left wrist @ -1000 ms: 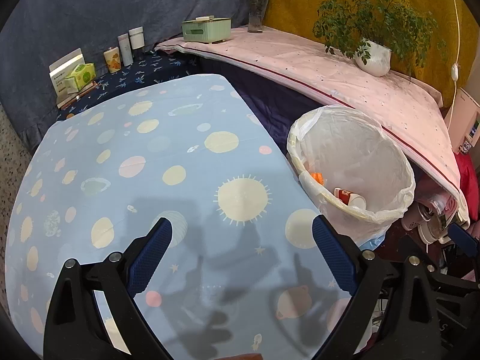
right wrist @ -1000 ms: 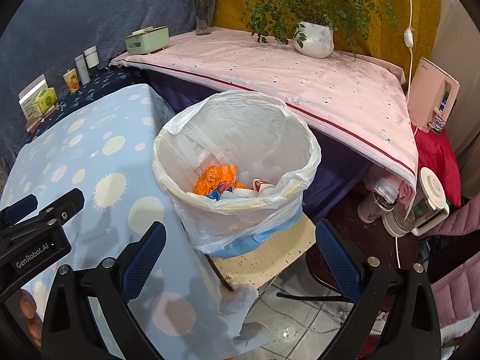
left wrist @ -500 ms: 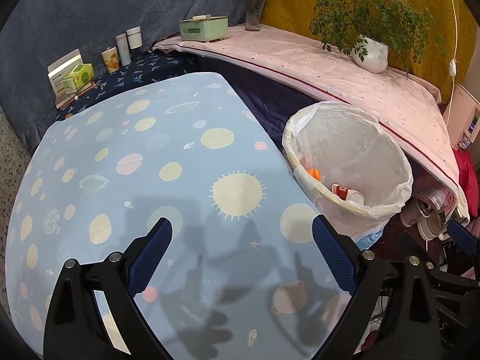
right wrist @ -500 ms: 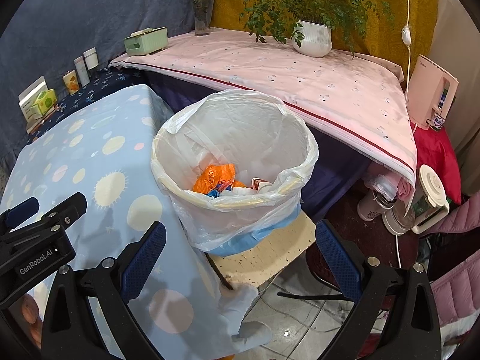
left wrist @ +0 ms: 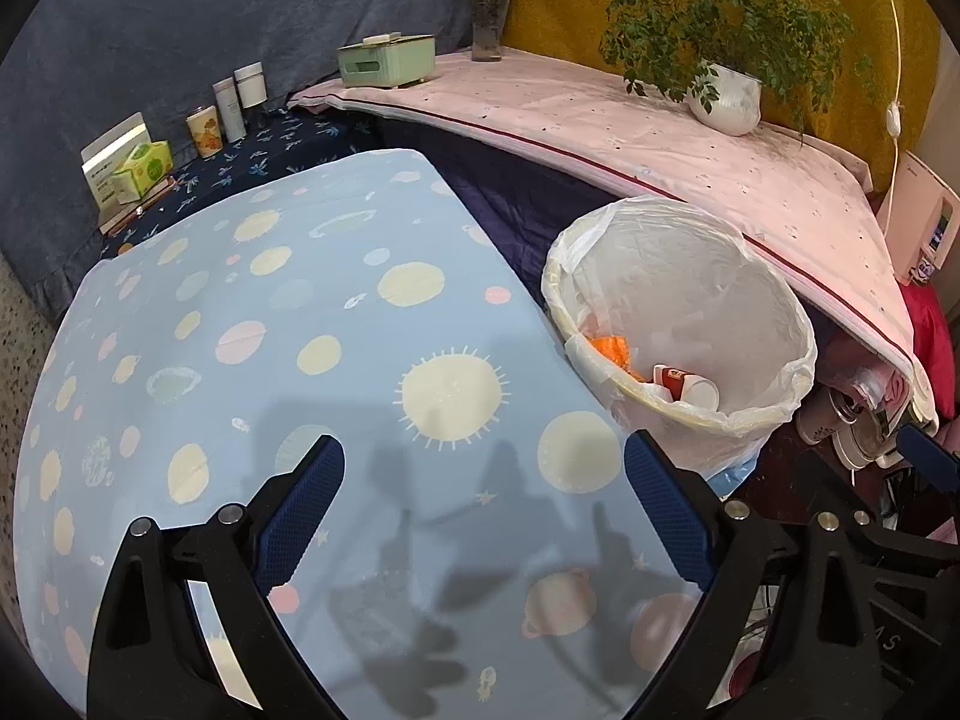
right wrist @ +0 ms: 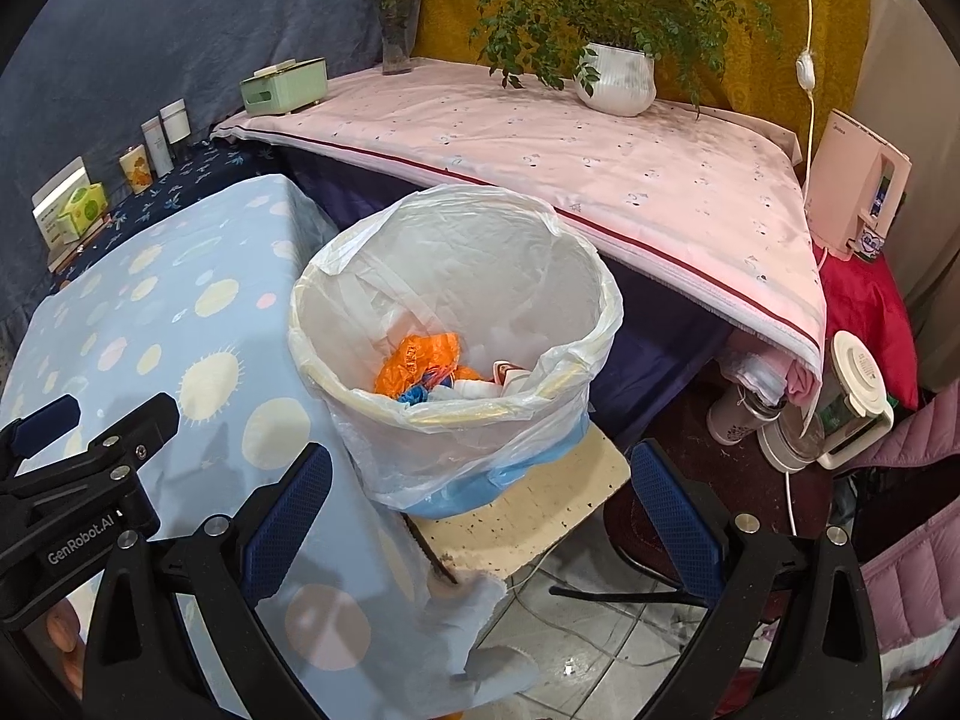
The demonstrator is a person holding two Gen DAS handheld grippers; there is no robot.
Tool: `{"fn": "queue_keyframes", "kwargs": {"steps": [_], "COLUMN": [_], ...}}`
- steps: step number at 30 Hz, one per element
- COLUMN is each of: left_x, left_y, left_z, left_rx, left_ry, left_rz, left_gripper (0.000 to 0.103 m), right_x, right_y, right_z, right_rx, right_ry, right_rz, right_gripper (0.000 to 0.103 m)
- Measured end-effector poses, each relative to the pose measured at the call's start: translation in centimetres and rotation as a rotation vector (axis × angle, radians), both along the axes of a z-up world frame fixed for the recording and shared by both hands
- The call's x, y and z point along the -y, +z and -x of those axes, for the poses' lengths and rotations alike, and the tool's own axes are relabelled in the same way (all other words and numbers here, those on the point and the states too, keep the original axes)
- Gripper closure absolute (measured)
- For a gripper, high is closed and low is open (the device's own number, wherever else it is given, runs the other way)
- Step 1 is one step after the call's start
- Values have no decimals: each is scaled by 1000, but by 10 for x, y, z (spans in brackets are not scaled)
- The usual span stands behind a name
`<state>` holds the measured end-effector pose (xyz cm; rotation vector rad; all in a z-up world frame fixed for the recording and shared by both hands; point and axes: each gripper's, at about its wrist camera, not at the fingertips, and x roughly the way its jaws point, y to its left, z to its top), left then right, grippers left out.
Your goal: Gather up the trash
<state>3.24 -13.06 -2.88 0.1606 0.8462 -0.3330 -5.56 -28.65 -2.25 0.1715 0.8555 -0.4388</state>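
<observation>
Bin contents are only partly showing: in the left wrist view the near rim is hiding most of the trash; the lower part of the bin (right wrist: 456,360) is lost behind the liner overhang in the right wrist view. Print on the orange wrapper (right wrist: 417,360) is too small to read. The hands holding the tools are not showing, cut off by the frame edge.

Left gripper (left wrist: 483,516) is hovering over the counter (left wrist: 270,330) w/ the planet-print cloth, jaws spread wide, nothing between them. Right gripper (right wrist: 480,516) is hanging past the counter edge, above the stool (right wrist: 540,498) carrying the bin, jaws likewise wide and empty.

Trash is lying inside the lined bin: orange wrapper, blue scrap, white pieces, and a red-and-white cup (left wrist: 684,384). The bin is sitting ahead of the right jaws, approx. centred between them but apart; for the left gripper it is standing off to the right, beside the counter edge.
</observation>
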Motion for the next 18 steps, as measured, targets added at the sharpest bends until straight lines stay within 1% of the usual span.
{"fn": "queue_keyframes", "kwargs": {"steps": [5,18], "left_x": [12,26], "left_y": [0,-8], "left_z": [-9,-39], "left_rx": [-4,-22], "left_ry": [-14,1], "left_rz": [-12,-38], "left_gripper": [13,13], "right_x": [8,26], "right_y": [0,-3], "right_z": [-9,-35], "right_rx": [-14,-21], "right_ry": [-4,-1], "right_rz": [10,0], "right_gripper": [7,7]}}
